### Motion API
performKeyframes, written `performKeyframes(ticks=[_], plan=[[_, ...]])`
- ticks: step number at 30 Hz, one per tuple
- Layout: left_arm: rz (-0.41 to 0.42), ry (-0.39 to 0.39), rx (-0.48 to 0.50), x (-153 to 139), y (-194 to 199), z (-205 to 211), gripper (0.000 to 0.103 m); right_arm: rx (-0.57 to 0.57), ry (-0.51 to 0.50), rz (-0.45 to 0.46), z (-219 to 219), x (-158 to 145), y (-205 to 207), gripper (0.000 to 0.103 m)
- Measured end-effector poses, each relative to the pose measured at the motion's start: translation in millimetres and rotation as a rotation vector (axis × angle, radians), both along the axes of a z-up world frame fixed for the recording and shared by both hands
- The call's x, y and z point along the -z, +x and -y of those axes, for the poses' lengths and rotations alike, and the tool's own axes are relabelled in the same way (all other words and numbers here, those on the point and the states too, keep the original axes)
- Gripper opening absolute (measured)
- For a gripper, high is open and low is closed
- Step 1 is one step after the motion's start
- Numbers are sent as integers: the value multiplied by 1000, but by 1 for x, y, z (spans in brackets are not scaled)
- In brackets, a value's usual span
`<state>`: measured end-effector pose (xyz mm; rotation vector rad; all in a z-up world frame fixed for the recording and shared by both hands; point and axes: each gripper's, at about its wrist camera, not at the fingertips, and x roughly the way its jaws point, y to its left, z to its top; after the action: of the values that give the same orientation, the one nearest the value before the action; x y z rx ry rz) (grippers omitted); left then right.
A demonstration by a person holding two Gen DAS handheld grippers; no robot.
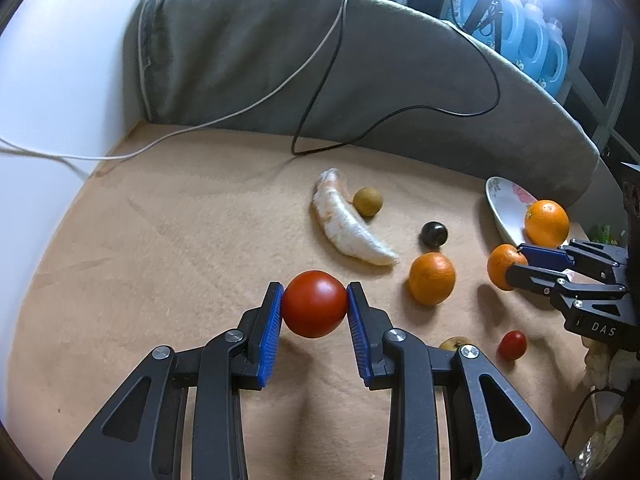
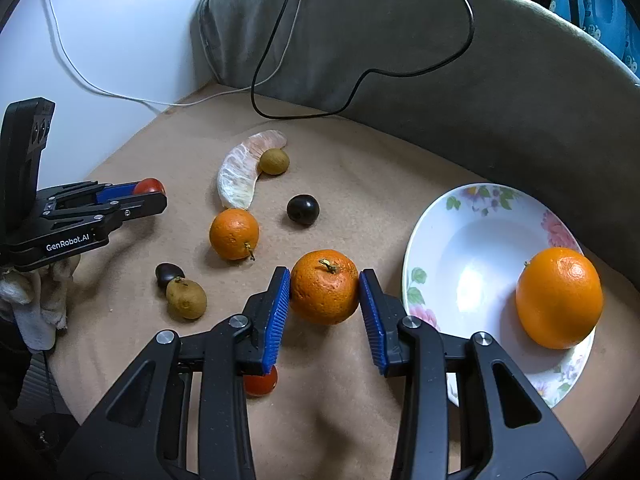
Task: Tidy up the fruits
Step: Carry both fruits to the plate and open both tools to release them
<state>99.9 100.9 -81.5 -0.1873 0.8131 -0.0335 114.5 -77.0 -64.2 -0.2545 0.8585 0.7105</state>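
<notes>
Fruits: scattered over a tan blanket (image 1: 160, 240) in front of a grey cushion; one large orange (image 2: 559, 297) already lies in the flowered plate (image 2: 472, 216).
Left claw (image 1: 315, 309): my blue pads are pressed on both sides of a red tomato (image 1: 315, 304), held at its widest part.
Right claw (image 2: 324, 292): closed around a mandarin (image 2: 324, 286), stem up, just beside the plate's rim.
Tomato handling: I judge it light, smooth-skinned and easily bruised; a gentle squeeze across the middle suits it.
Mandarin handling: probably light, with a pebbled skin that grips well; it gives a little, so the sides are the place to hold.
Other loose fruit: a second mandarin (image 2: 234, 234), a peeled pomelo segment (image 2: 240, 176), a dark round fruit (image 2: 303, 209), two brownish ones, a small red tomato (image 1: 511, 345).
Pomelo segment: looks soft and tearable; best lifted at mid-length.
</notes>
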Motion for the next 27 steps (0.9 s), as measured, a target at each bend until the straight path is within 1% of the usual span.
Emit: performKeyframes(ticks=[7, 14, 22, 27], plan=[[19, -6, 19, -7, 3, 9, 30, -1, 22, 12, 5, -7, -4, 37], [48, -19, 57, -19, 10, 23, 30, 15, 50, 26, 21, -19, -11, 37], [79, -42, 132, -32, 28, 55, 30, 62, 84, 29, 53, -30, -16, 37], [89, -44, 188, -37, 41, 81, 30, 93, 91, 31, 74, -32, -17, 37]])
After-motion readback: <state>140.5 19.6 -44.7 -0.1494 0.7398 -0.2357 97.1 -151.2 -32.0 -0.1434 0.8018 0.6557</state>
